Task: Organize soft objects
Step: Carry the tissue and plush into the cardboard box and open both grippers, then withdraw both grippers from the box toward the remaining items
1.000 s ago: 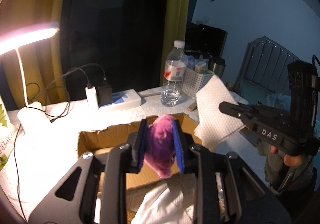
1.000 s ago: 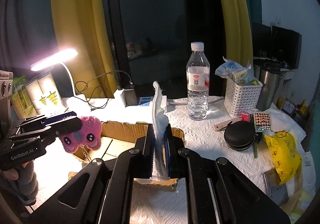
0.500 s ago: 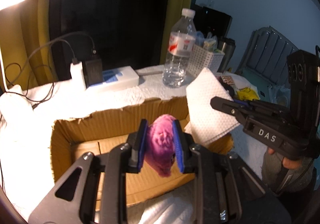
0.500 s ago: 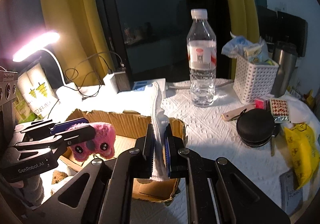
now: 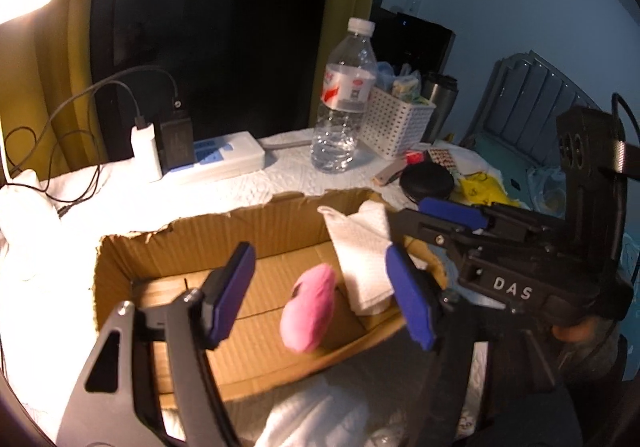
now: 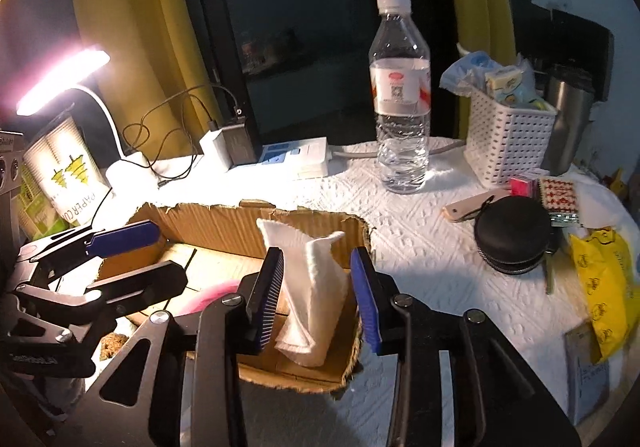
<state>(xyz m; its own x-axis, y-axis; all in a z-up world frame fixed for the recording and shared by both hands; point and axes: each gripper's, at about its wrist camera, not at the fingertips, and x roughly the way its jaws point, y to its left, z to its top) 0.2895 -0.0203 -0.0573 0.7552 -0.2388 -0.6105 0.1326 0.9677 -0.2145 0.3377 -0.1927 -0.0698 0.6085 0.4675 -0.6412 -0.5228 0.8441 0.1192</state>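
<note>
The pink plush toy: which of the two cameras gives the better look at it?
The left wrist view. There the pink plush toy lies in plain sight on the floor of the cardboard box, between the open left gripper's fingers. The right wrist view catches only a pink sliver behind the gripper fingers.

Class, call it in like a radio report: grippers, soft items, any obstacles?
Left gripper and right gripper: jaws open. Pink plush and white cloth in cardboard box. Nothing in the way.

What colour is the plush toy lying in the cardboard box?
Pink; the plush toy shows best in the left wrist view.
</note>
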